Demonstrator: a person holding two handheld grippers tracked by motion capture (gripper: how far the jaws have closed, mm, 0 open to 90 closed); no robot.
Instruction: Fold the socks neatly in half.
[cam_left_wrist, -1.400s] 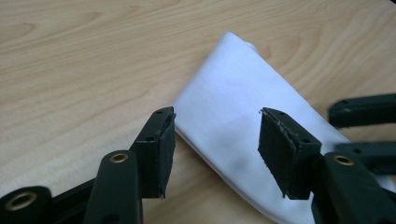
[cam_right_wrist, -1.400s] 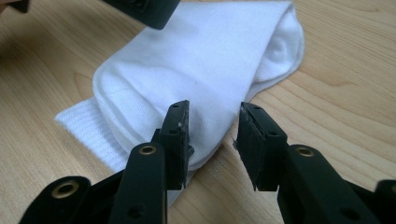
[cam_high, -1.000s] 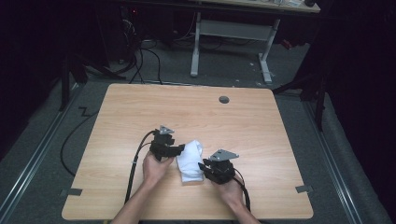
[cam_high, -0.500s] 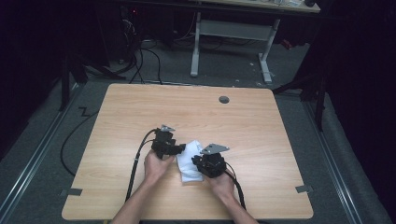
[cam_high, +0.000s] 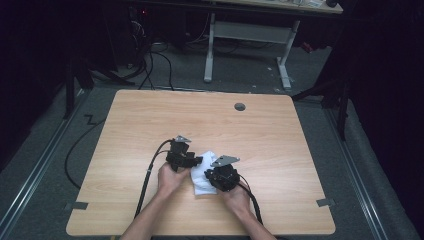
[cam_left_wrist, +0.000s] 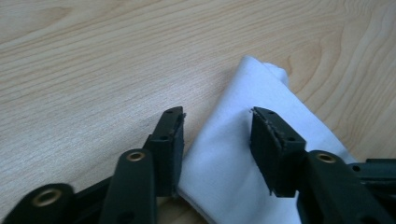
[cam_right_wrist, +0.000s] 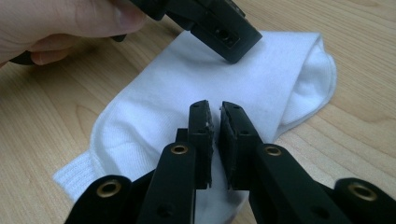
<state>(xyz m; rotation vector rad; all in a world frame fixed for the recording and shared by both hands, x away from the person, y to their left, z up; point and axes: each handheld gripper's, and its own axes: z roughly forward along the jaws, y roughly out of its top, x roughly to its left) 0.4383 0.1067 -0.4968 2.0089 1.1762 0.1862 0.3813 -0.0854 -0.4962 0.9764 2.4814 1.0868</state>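
Sock (cam_high: 202, 176) on table (cam_high: 150, 120), between both hand-held grippers.

White knit-cloth sock (cam_right_wrist: 196, 79) — matt wood-grain table (cam_high: 150, 120).

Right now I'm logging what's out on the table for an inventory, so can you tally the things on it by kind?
White socks: 1, lying folded on the table.
Black hand-held tongs: 2, the left and the right, both at the sock.
Total: 3 things.
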